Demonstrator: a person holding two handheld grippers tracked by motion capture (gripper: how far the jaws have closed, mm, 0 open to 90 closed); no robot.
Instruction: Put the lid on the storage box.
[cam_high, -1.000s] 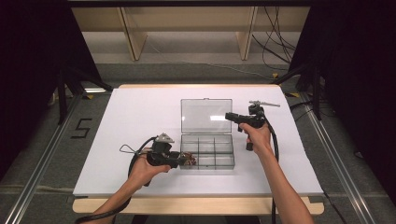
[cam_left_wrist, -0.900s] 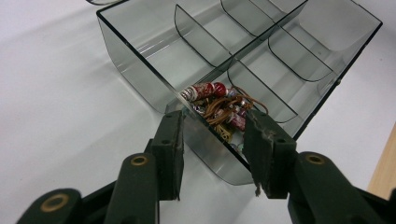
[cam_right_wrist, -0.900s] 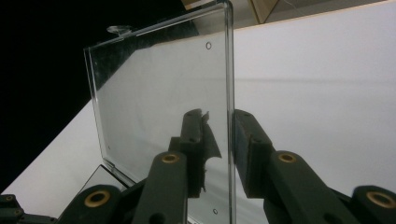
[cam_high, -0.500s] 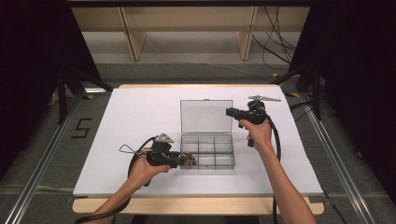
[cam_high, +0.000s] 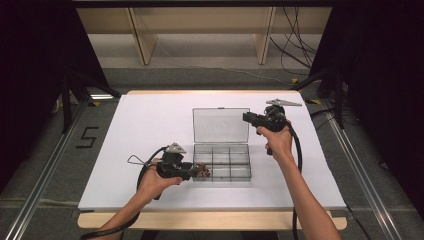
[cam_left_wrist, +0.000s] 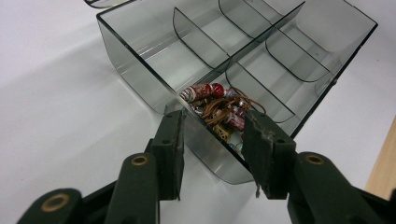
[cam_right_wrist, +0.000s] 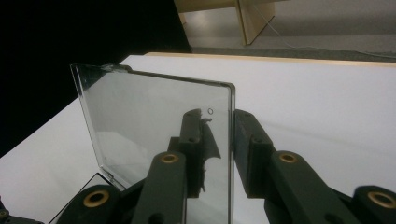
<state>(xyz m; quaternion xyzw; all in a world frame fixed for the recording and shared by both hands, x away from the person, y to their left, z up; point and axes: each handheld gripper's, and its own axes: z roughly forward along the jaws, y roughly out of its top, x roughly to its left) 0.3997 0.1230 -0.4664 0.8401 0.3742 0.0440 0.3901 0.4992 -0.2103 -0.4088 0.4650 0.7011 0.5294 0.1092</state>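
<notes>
One beaded bracelet (cam_left_wrist: 219, 109), red and white beads on brown cord, bunched in the near-left corner compartment of the clear organizer box (cam_high: 221, 162) on the white table (cam_high: 125, 135). Looks light, floppy, tangle-prone; best pinched at the bead cluster, not a loose cord loop. Left gripper (cam_left_wrist: 212, 140) jaws parted, straddling the box corner wall beside the bracelet, gripping nothing. Right gripper (cam_right_wrist: 218, 135) jaws on either side of the upright lid (cam_right_wrist: 154, 121) edge, a narrow gap showing, apparently steadying it. Lid is thin, stiff plastic, slippery; hold it near the free edge.
</notes>
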